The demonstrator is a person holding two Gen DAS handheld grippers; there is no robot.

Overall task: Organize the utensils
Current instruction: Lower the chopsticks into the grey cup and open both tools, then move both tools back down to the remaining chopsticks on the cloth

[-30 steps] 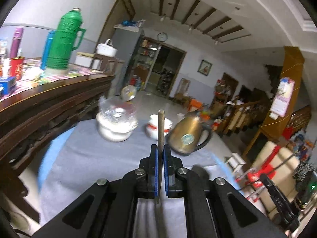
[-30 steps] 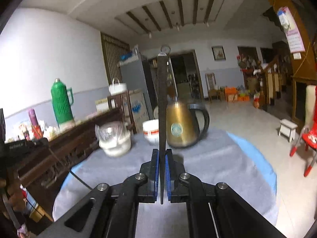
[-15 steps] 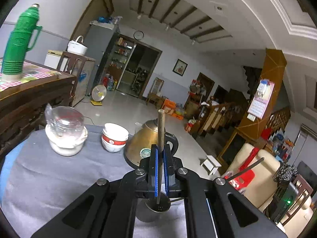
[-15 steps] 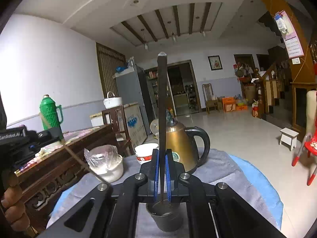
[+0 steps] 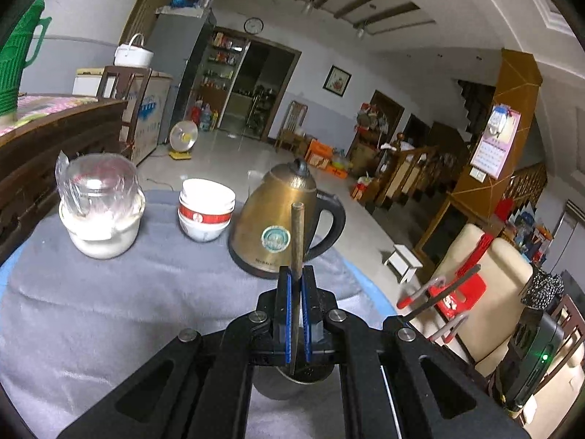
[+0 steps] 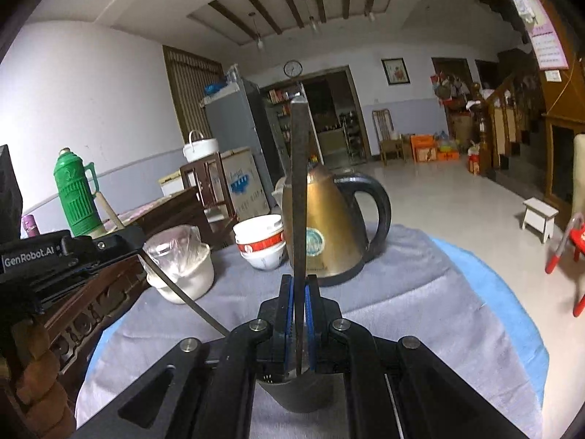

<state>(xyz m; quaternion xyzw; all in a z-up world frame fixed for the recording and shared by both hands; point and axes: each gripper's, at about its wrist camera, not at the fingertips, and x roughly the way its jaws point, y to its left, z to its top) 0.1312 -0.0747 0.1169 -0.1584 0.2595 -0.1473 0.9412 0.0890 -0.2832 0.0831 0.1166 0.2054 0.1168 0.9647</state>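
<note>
Left gripper [image 5: 297, 285] clamped on a brown chopstick [image 5: 297, 234] — stick stands upright between the blue pads, its lower end reaching down over the mouth of a dark metal cup [image 5: 289, 384] just under the jaws. Right gripper [image 6: 299, 292] likewise closed on a dark flat utensil handle [image 6: 299, 190], held upright, lower end inside the same cup [image 6: 296, 393] below the fingers. Ahead of both grippers, on the grey cloth [image 5: 109, 311]: brass kettle [image 5: 278, 223] straight ahead, stacked red-banded bowls [image 5: 206, 208] ahead-left, white pot wrapped in plastic [image 5: 100, 212] further left. From the right wrist view the left gripper body [image 6: 55, 256] sits at far left — its chopstick slants toward the cup.
</note>
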